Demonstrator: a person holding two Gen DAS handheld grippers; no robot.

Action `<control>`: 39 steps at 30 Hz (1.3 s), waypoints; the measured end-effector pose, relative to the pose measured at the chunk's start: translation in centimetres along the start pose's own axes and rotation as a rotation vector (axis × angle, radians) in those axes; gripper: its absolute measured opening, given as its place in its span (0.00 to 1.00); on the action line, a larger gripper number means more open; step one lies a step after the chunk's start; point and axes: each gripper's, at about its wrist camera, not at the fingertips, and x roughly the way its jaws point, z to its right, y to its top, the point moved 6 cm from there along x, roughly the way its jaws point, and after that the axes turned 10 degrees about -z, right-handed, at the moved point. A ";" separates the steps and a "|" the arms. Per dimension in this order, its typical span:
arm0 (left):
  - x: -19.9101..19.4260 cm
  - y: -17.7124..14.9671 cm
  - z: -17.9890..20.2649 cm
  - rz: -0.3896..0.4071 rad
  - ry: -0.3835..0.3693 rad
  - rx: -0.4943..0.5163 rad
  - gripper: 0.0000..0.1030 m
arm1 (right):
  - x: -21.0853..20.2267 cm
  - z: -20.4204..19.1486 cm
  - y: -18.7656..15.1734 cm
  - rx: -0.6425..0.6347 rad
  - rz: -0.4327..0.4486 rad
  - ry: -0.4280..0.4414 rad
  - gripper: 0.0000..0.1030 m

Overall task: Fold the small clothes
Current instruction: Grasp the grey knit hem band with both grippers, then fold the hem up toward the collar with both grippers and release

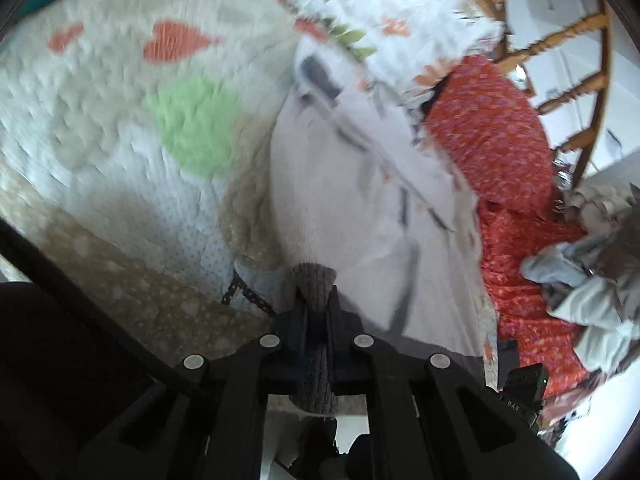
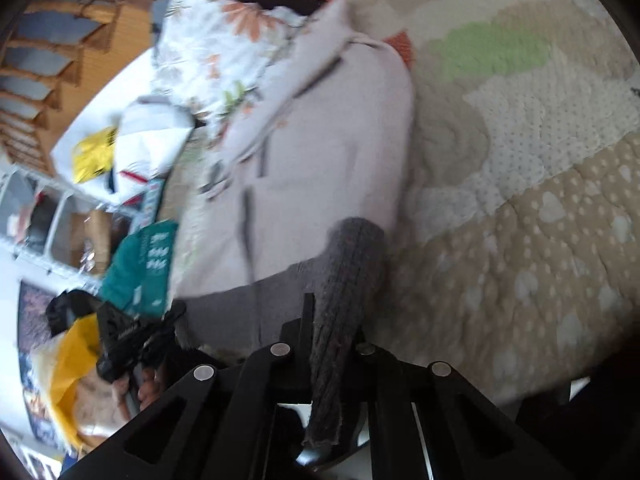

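Note:
A small pale pink garment [image 1: 360, 208] with a grey ribbed hem hangs stretched between both grippers above a quilted blanket [image 1: 120, 128]. My left gripper [image 1: 316, 304] is shut on the grey hem [image 1: 314, 280] at one corner. In the right wrist view the same garment [image 2: 320, 152] spreads away from my right gripper [image 2: 332, 320], which is shut on the other part of the grey hem [image 2: 352, 264]. Both views are motion blurred.
The blanket [image 2: 520, 200] has hearts and a green patch. A floral sheet [image 1: 380, 12] and red patterned cloth [image 1: 500, 140] lie beyond, with a clothes pile [image 1: 592, 272] and a wooden chair [image 1: 568, 52]. The other gripper [image 2: 132, 336] and shelves [image 2: 48, 208] show at left.

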 end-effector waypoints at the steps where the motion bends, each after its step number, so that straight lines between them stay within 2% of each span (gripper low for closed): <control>1: -0.9 -0.6 0.4 0.004 0.002 0.011 0.06 | -0.7 -0.8 -0.9 -0.027 -0.014 0.007 0.04; 4: -2.3 -2.4 1.0 0.001 -0.005 0.022 0.06 | -1.5 -2.0 -3.4 -0.069 -0.062 0.024 0.04; 7: -2.4 -3.2 0.5 0.001 0.020 0.008 0.06 | -1.2 -2.1 -4.8 -0.076 -0.105 0.016 0.04; 11: -1.7 -0.9 -0.6 0.013 -0.009 -0.060 0.06 | -0.9 -2.7 -3.1 -0.079 -0.095 0.020 0.04; 15: -1.5 3.4 0.3 0.067 -0.002 -0.054 0.06 | -1.2 -5.8 1.4 -0.138 -0.037 0.050 0.04; 20: 0.6 12.2 2.6 0.127 -0.021 -0.055 0.06 | -0.8 -9.1 10.5 -0.202 0.063 0.022 0.04; 23: 2.7 17.3 3.9 0.156 0.010 -0.054 0.06 | 0.5 -9.5 16.2 -0.177 0.102 0.003 0.04; 27: 6.6 22.2 4.4 0.132 0.060 -0.060 0.06 | 2.6 -8.3 21.9 -0.130 0.121 -0.040 0.04; 32: 10.7 25.3 3.1 0.077 0.088 -0.100 0.07 | 6.1 -5.8 27.0 -0.052 0.096 -0.072 0.05; 37: 13.1 28.9 1.2 0.070 -0.030 -0.221 0.11 | 7.7 -2.7 31.4 0.051 0.102 -0.016 0.08; 39: 13.6 30.2 0.5 0.080 -0.056 -0.263 0.18 | 8.2 -1.4 33.0 0.110 0.113 0.012 0.25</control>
